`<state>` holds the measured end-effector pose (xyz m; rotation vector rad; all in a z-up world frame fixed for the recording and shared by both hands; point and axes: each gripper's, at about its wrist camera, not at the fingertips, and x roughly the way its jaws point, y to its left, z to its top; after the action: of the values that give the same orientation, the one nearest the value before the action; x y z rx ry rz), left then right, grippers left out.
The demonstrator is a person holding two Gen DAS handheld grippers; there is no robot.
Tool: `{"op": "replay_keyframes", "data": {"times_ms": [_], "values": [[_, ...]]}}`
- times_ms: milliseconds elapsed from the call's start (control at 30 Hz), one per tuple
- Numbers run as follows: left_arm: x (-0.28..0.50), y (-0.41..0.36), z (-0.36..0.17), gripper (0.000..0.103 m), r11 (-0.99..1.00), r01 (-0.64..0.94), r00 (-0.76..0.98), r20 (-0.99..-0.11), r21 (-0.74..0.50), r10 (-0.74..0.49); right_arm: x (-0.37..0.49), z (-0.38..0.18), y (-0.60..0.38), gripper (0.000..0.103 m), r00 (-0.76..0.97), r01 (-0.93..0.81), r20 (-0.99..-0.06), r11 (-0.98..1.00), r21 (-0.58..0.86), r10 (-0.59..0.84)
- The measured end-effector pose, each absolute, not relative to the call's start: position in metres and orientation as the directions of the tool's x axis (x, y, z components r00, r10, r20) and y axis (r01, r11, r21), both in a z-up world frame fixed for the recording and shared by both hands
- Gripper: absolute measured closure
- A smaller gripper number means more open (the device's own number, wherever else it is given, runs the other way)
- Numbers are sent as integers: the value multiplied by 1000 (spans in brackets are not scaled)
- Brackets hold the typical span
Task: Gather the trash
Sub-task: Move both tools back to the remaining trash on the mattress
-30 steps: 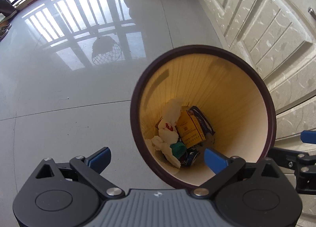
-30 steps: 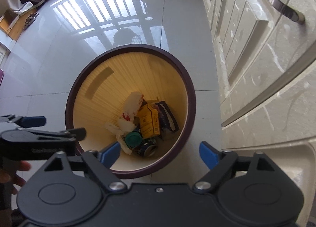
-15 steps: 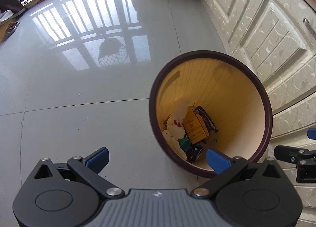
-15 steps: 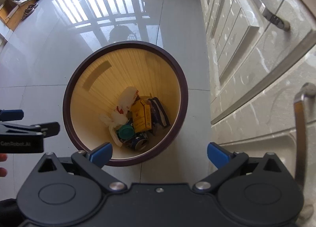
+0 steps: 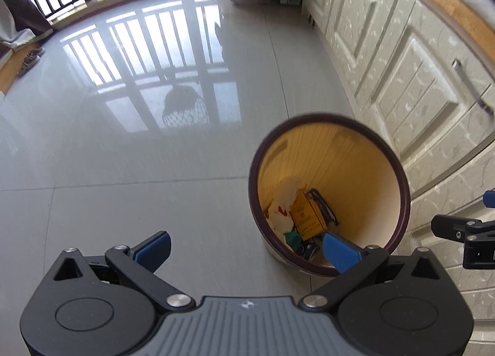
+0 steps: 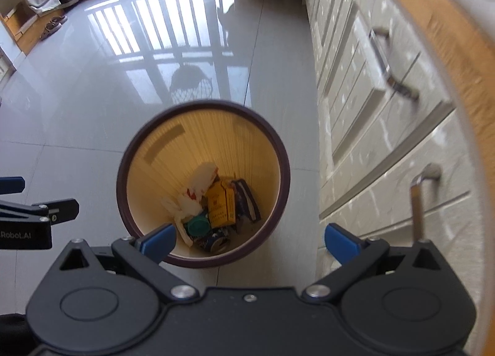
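Both grippers, left gripper (image 5: 246, 249) and right gripper (image 6: 249, 243), hang spread wide and empty above the trash bin (image 6: 280, 167); beyond them, its bottom holds 1 yellow box (image 6: 219, 202), white wrappers (image 6: 188, 201) and a can (image 6: 216, 241); glossy tiled floor (image 6: 92, 83) stretches farther off

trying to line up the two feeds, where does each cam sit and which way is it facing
Left wrist: on the left gripper, angled steeply down at the floor; its open blue fingers show, the trash bin at right.
Right wrist: on the right gripper, angled down over the bin beside the cabinets; its open fingers show.
Shared: the bin with a yellow box, and each view catches the other gripper at its edge.
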<state>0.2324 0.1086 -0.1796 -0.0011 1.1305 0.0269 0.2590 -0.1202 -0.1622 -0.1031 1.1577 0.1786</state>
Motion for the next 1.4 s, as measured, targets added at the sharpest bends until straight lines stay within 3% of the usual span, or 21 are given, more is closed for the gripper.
{"op": "replay_keyframes", "data": {"times_ms": [333,633,1167,1400], "values": [[212,114,-128,0,999,-31,537,-843,23,36,237,-114,-117,0,535,-201,-841,979,-36,79],[195,106,-60,0,1000,-8,681,-732,16,17,212,-49,-123,0,704,-188,-698,982,-8,129],[171,24,27,0,985,171,847,-507,-26,-160,164,64,-190,0,897,-32,-439,999,27,40],[163,-34,48,0,959,283,853,-456,-4,-253,138,95,-246,0,931,36,-363,999,19,-26]]}}
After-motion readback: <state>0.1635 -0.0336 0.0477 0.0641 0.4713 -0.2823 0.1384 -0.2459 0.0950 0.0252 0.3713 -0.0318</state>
